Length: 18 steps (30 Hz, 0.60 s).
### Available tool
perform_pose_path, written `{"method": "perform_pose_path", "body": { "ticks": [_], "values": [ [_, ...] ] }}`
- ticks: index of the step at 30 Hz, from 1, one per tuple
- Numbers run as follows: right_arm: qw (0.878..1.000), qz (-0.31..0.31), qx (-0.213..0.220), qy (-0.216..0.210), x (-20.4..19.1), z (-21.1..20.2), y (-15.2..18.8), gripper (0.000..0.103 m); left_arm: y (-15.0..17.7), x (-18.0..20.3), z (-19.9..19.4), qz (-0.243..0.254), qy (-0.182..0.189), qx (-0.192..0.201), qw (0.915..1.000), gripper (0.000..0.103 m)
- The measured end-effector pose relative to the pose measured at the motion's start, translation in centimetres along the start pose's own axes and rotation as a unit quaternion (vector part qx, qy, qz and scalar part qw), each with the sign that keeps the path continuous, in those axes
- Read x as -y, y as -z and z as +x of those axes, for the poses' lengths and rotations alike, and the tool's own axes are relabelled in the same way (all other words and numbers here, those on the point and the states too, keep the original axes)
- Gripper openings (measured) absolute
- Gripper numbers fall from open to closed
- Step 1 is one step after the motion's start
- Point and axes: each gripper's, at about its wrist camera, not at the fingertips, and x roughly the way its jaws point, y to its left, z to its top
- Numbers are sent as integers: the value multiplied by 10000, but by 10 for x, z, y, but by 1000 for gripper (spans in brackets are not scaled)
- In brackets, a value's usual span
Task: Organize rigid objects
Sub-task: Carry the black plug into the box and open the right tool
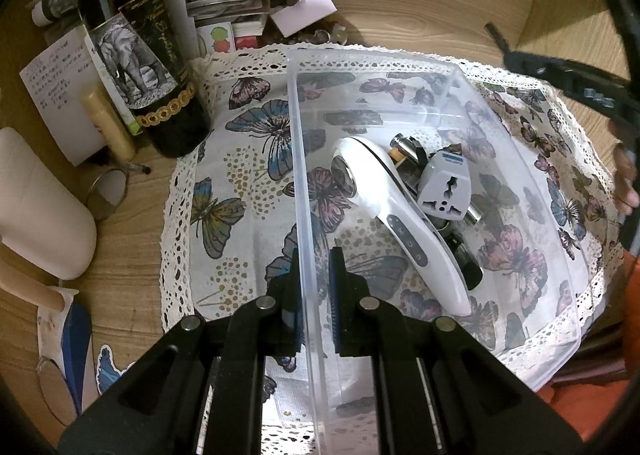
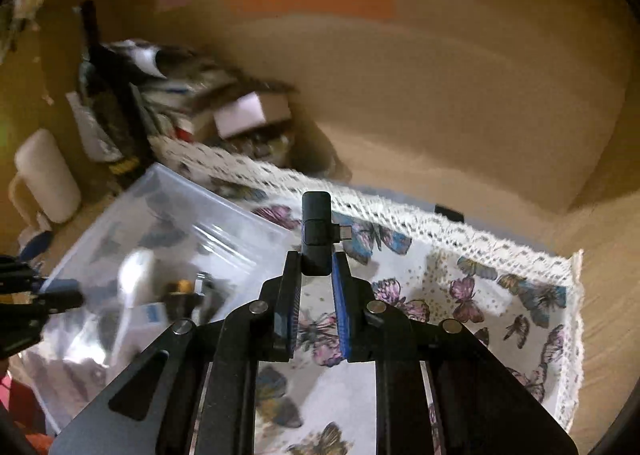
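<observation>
A clear plastic bin stands on a butterfly-print cloth. It holds a white handheld device, a white travel adapter and several small dark and metal items. My left gripper is shut on the bin's left wall. My right gripper is shut on a small black dongle with a USB-C plug, held above the cloth to the right of the bin. The right gripper shows blurred in the left wrist view.
A dark wine bottle, a lip balm tube, a white mug, paper notes and piled cards and boxes crowd the wooden desk left of and behind the bin. A wooden wall rises behind.
</observation>
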Motion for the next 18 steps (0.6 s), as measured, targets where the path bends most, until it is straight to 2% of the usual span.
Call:
{"method": "perform_pose_path", "body": {
  "ticks": [4, 8, 18],
  "values": [
    [9995, -149, 254, -140, -21, -7, -5, 14, 1, 0, 0, 37, -12, 21, 10000, 9],
    [9986, -261, 316, -349, -39, -11, -2, 14, 1, 0, 0, 56, -4, 23, 10000, 9],
    [9957, -430, -52, -817, -69, 19, 3, 14, 1, -1, -1, 54, 61, 46, 10000, 9]
  ]
}}
